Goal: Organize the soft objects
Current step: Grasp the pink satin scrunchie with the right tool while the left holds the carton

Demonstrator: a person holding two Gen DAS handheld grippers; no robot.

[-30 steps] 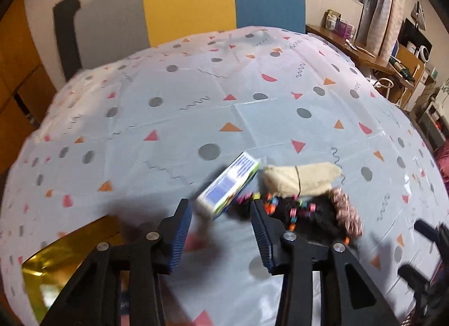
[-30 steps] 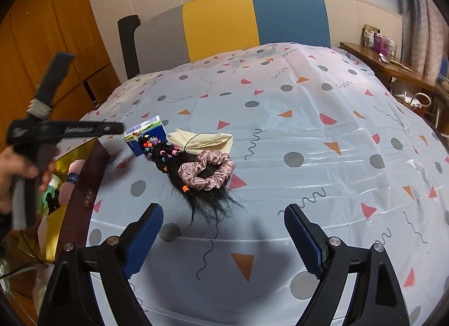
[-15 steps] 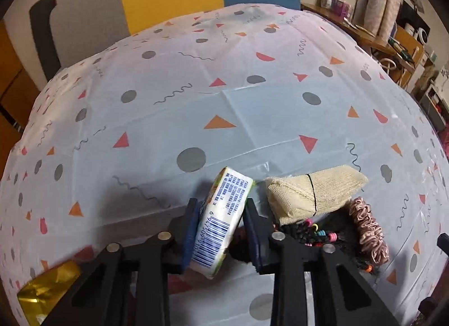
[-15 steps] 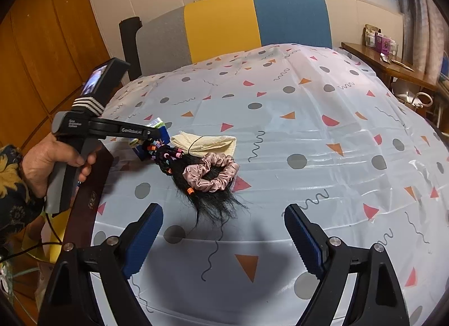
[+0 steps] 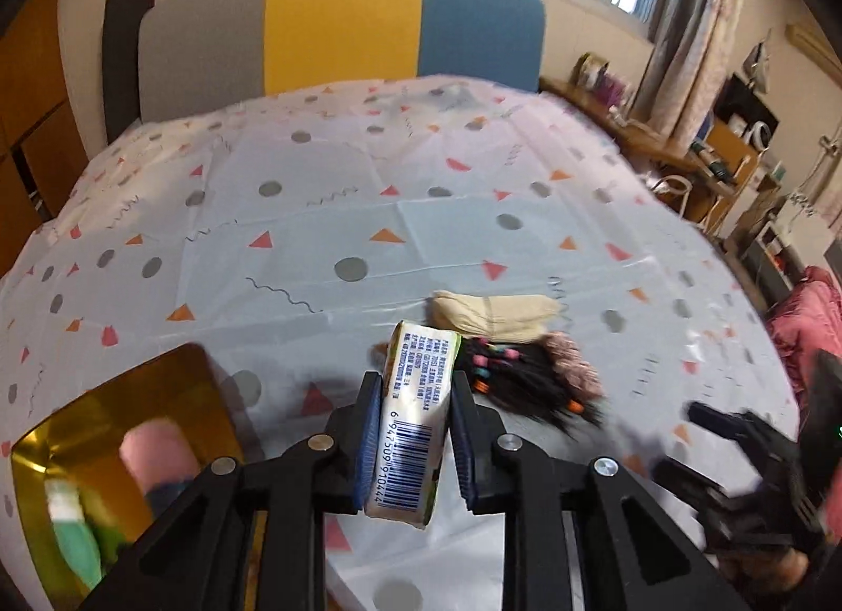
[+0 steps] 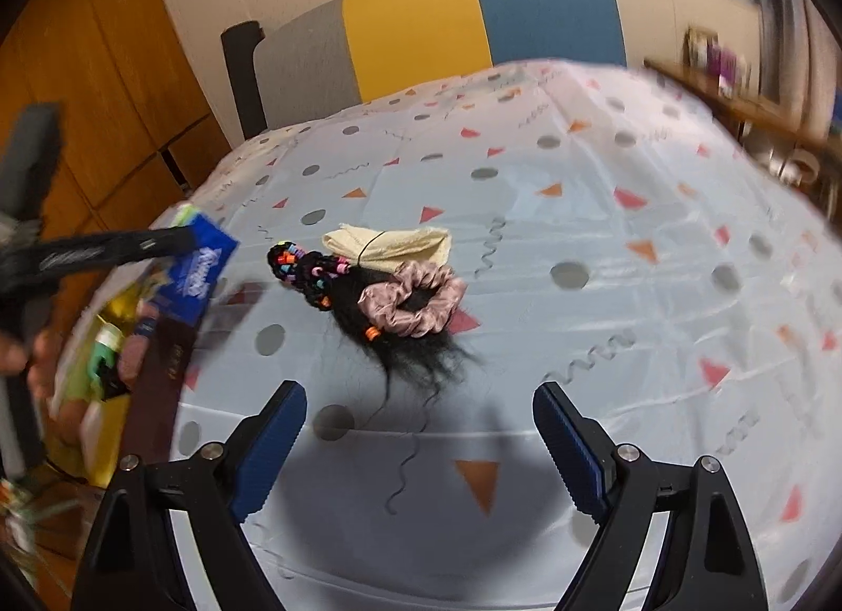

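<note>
My left gripper [image 5: 413,416] is shut on a pack of tissues [image 5: 416,421], white with a barcode, held above the table near the gold box [image 5: 113,419]. In the right wrist view the pack [image 6: 202,269] shows its blue face at the left, over the box [image 6: 113,390]. A cream folded cloth [image 6: 389,242], a pink scrunchie [image 6: 413,300] and a black hairpiece with coloured beads [image 6: 326,277] lie together mid-table. My right gripper [image 6: 421,445] is open and empty, short of the hairpiece.
The gold box holds a pink and a green soft item [image 5: 73,542]. A patterned white cloth covers the table [image 6: 579,200]. A grey, yellow and blue chair back [image 5: 337,27] stands at the far edge. Shelves and clutter stand at the right.
My left gripper closed on the tissue pack, lifted it off the table and drew it back left toward the gold box. My right gripper stays open and moved slightly.
</note>
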